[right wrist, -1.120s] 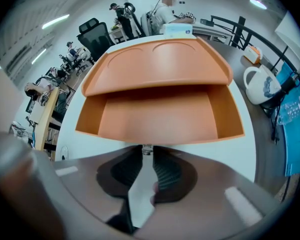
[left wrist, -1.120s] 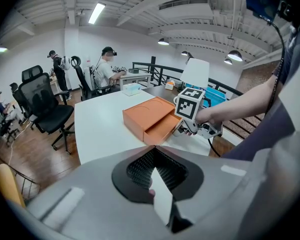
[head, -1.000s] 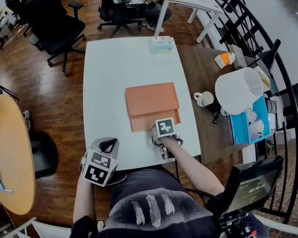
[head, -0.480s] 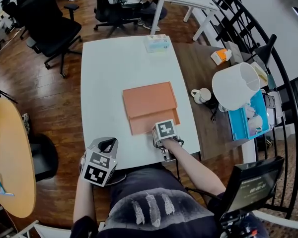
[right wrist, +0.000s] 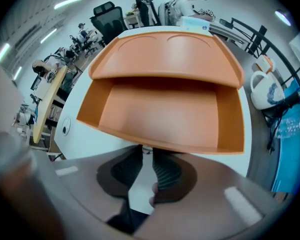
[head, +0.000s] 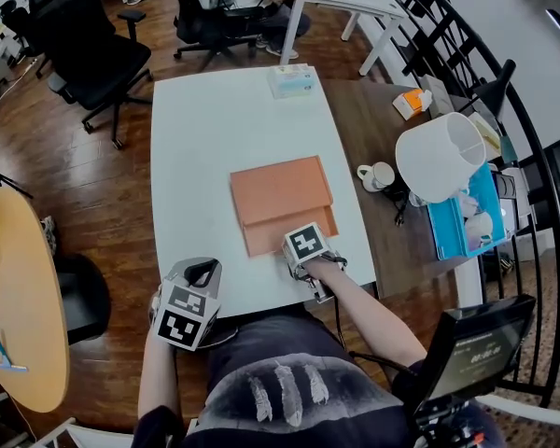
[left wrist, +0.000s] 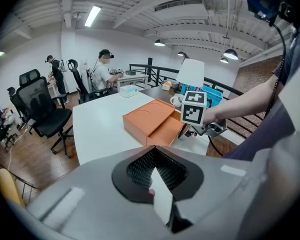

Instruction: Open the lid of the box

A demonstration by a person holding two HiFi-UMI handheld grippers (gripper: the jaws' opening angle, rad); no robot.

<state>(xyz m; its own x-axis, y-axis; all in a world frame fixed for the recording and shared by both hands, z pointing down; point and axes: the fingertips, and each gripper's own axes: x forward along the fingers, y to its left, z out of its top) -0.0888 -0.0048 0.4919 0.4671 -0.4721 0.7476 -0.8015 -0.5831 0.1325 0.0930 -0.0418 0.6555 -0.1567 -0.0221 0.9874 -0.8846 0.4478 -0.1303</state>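
Head view: the orange box [head: 280, 192] lies in the middle of the white table [head: 196, 147]. Its lid covers the far part, and a shallow tray shows open at the box's near side. My right gripper [head: 303, 248] is at the box's near edge. My left gripper [head: 203, 270] hangs well short of the box, off the table's near edge. A pale packet [head: 292, 82] lies beyond the box, its print too small to read.

Left gripper view: my left gripper [left wrist: 154, 153] is clenched on nothing. The box [left wrist: 149, 117] lies ahead, with the right gripper [left wrist: 190, 129] at its near end.

Right gripper view: my right gripper [right wrist: 147, 151] is clamped narrowly on the box's [right wrist: 165, 59] near lip. The tray looks bare inside. No brand or lettering shows on the box, only two curved marks on the lid.

I judge the opening partly done. The tray is exposed, but the lid covers the rest.
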